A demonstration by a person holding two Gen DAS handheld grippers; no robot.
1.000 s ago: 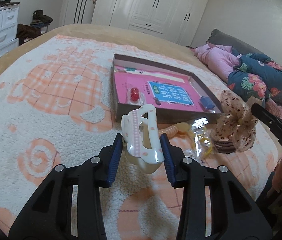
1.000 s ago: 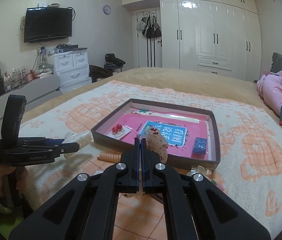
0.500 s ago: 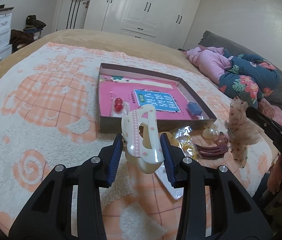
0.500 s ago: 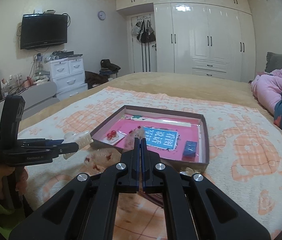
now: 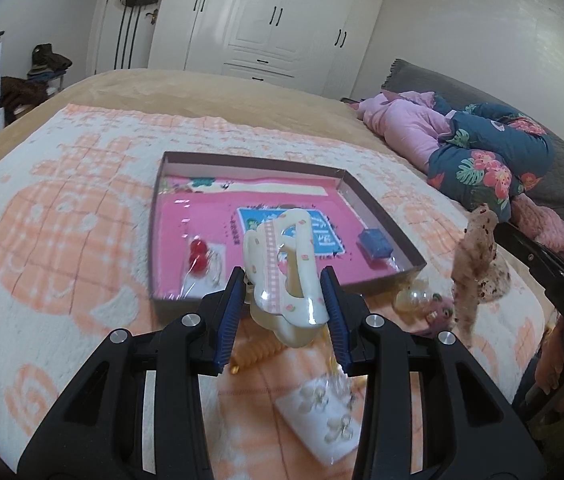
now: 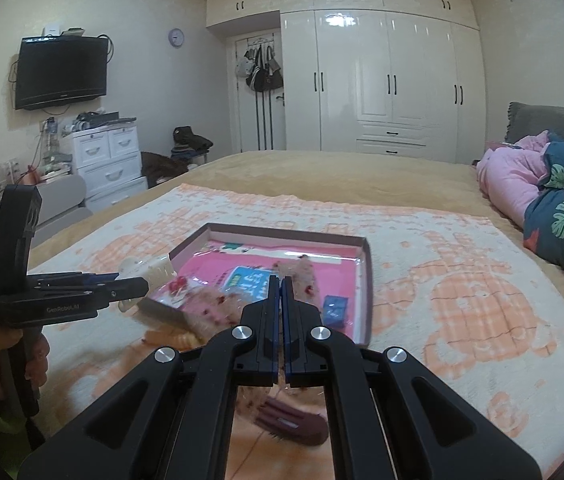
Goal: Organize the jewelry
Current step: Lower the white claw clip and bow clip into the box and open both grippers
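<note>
My left gripper [image 5: 283, 300] is shut on a cream hair claw clip [image 5: 282, 276] and holds it above the blanket, just in front of the shallow brown box [image 5: 377, 216] with a pink floor. My right gripper [image 6: 281, 296] is shut on a speckled fabric scrunchie [image 6: 299, 276], which hangs beside the box in the left wrist view [image 5: 475, 256]. The box holds red bead earrings in a bag [image 5: 198, 260] and a small blue box [image 5: 375, 242]. The left gripper shows at the left of the right wrist view [image 6: 134, 286].
Loose pieces lie on the orange-and-white blanket [image 5: 62, 220] before the box: a coiled orange hair tie [image 5: 256, 354], a white earring card [image 5: 325, 420], a pink piece [image 5: 437, 312], a dark red comb clip [image 6: 293, 424]. Folded bedding [image 5: 481, 152] lies at the right.
Both grippers rose and moved toward the box, each keeping its hold. The scrunchie lifted off the pile and now dangles and swings.
</note>
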